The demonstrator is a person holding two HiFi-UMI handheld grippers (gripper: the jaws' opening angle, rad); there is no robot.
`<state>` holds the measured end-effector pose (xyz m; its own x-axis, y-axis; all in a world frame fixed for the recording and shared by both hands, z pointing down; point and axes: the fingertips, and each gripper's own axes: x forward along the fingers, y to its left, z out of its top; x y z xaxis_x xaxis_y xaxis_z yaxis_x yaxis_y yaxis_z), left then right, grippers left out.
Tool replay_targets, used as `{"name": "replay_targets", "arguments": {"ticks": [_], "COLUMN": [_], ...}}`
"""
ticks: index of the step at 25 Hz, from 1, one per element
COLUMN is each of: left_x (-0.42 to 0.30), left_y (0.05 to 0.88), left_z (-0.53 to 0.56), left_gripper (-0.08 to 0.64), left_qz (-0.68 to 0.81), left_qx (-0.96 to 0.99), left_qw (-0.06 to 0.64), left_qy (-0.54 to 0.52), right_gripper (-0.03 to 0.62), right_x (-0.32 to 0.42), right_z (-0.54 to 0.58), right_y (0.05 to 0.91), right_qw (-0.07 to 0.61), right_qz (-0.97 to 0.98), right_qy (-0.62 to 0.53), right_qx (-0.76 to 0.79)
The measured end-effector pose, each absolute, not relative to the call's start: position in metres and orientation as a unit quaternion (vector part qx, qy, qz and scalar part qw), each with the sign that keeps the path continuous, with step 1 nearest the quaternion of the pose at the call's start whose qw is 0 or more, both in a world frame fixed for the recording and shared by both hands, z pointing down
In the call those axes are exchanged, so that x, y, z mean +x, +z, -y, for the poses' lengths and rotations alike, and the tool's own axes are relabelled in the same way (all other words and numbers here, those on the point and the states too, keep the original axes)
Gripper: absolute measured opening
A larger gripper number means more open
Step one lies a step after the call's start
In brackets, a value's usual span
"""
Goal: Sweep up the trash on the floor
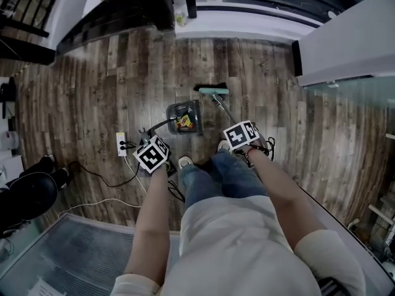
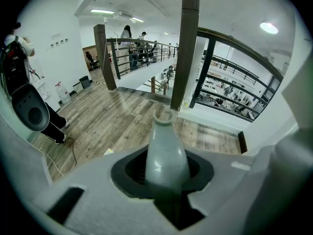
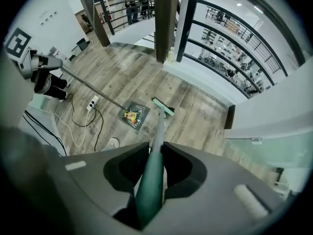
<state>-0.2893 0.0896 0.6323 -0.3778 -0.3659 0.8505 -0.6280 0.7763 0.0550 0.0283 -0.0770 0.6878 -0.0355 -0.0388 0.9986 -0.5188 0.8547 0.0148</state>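
Head view: bright trash (image 1: 183, 124) already inside the dustpan (image 1: 170, 113), on wood floor (image 1: 74, 91) just ahead of the feet (image 1: 184, 161). Broom head (image 1: 213, 91) just beyond the pan. Right gripper (image 3: 149, 190) clamped on the green broom handle (image 3: 157, 131); left gripper (image 2: 166, 180) clamped on the grey dustpan handle (image 2: 165, 146). Probably best: keep the pan's lip flat, pull short strokes toward it, stay clear of the power strip (image 1: 121, 143) lying at left.

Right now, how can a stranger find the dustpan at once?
Look at the wooden floor, just before the person's shoes. The dustpan lies between the white power strip and the green broom head. It alone is a dark tray with colourful trash inside.
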Motion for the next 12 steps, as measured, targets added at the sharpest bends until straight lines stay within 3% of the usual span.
{"name": "replay_targets", "arguments": {"ticks": [12], "left_x": [-0.291], "left_y": [0.633], "left_z": [-0.096], "left_gripper": [0.097], "left_qz": [0.819], "left_qx": [0.306], "left_qw": [0.468], "left_qy": [0.133], "right_gripper": [0.095], "right_x": [0.044], "right_z": [0.024], "right_y": [0.680], "right_qw": [0.577], "right_qz": [0.652], "right_qy": [0.381], "right_qx": [0.312]}}
